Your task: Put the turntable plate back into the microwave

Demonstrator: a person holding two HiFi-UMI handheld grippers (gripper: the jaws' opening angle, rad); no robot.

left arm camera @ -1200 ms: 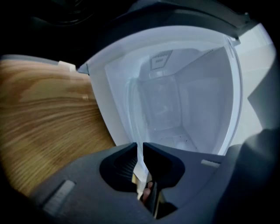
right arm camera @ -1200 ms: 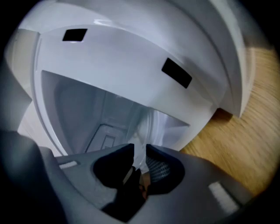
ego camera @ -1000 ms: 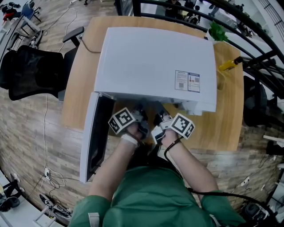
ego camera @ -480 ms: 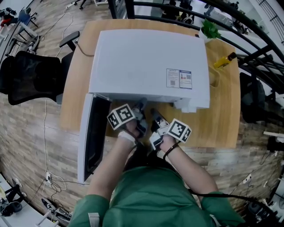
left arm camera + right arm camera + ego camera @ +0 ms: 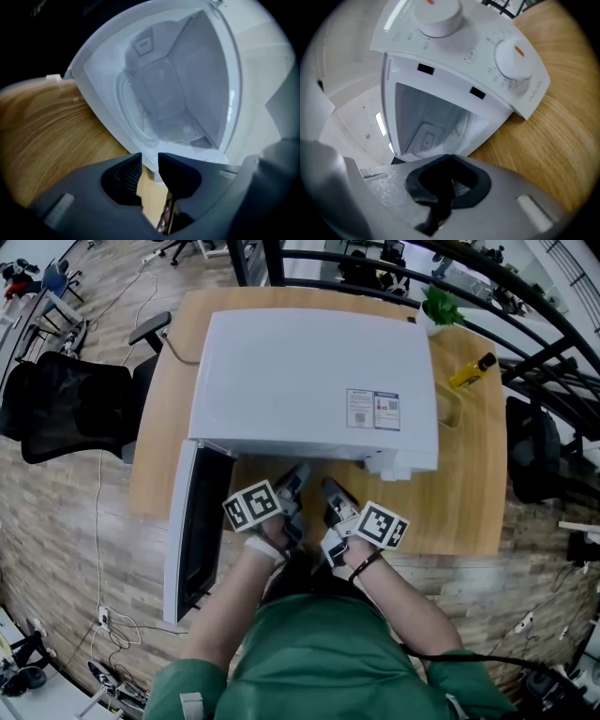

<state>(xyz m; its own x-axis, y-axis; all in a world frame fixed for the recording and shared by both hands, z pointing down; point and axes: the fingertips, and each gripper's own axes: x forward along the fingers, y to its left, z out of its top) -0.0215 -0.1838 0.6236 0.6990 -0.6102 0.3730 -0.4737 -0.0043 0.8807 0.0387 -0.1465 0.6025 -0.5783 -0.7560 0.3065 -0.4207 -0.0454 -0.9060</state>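
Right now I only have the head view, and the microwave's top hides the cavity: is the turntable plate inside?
Observer: Yes. The left gripper view shows the clear turntable plate lying inside the microwave cavity.
Operator: Is the left gripper holding anything?
Observer: No. The left gripper has just been opening its jaws, and nothing is between them.
Operator: And the right?
Observer: The right gripper is shut and empty, facing the open cavity.
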